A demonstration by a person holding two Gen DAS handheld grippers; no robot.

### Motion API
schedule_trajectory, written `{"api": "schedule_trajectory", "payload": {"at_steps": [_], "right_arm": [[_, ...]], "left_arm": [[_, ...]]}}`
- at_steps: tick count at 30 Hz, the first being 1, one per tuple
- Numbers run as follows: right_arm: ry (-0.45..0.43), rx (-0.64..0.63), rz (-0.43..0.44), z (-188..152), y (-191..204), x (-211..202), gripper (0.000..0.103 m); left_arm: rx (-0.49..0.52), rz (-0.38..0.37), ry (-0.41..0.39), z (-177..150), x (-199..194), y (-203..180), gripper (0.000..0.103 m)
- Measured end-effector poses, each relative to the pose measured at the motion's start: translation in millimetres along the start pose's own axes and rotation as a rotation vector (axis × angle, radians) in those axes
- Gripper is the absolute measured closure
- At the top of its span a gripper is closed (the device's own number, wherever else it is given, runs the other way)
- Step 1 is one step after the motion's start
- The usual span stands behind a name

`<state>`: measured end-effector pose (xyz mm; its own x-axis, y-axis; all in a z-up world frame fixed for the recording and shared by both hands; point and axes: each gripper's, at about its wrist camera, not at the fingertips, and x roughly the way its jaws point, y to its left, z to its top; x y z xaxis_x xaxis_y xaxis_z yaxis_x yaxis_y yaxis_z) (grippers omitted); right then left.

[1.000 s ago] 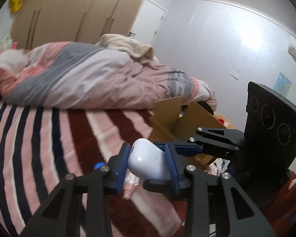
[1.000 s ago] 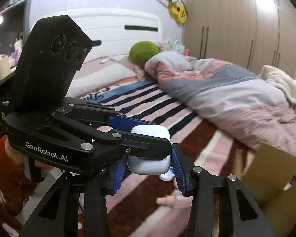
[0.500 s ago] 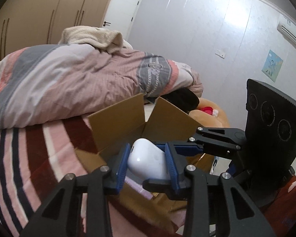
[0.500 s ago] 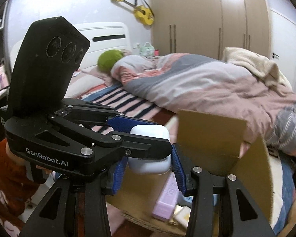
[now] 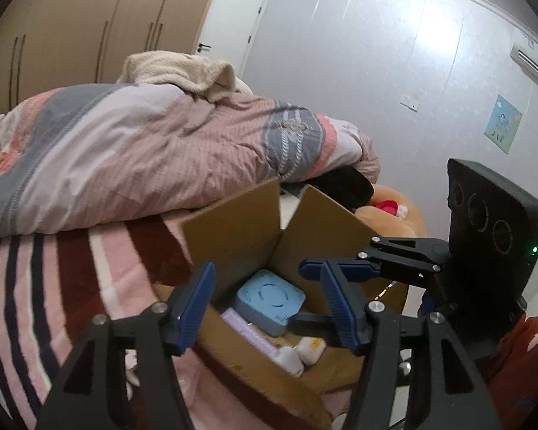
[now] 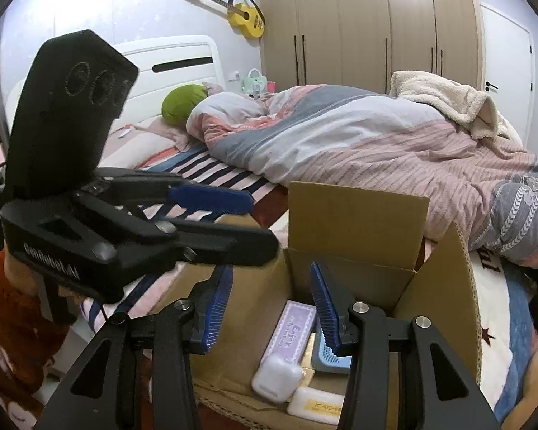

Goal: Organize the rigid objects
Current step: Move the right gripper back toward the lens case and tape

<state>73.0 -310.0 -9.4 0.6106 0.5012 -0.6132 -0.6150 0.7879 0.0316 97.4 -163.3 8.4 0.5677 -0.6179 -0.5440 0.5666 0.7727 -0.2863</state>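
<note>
Both grippers hang over the cardboard box, fingers spread, nothing pinched.

Left wrist view: left gripper above the box, which sits on the striped bed sheet. Inside: light blue case, lilac box, white earbud case. Pink-grey duvet behind, cream blanket on top, wardrobe and white door at back. Right gripper enters from the right.

Right wrist view: right gripper over the box's open top, flaps up. White earbud case lies in the box beside a white soap-like bar. Yellow guitar on wall, green pillow by headboard.
</note>
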Motion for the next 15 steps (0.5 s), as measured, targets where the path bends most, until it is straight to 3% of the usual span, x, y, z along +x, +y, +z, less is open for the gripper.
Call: {"api": "schedule_trajectory", "payload": {"at_steps": [6,15], "right_arm": [[0.011,-0.05,0.014,14,32,6,0.062],[0.079,-0.12,0.118,33,105,50,0.056]], "left_arm": [[-0.033,0.064,-0.06,-16,-50,28,0.04],[-0.118,0.197,-0.122,-58,-116,89,0.038]]}}
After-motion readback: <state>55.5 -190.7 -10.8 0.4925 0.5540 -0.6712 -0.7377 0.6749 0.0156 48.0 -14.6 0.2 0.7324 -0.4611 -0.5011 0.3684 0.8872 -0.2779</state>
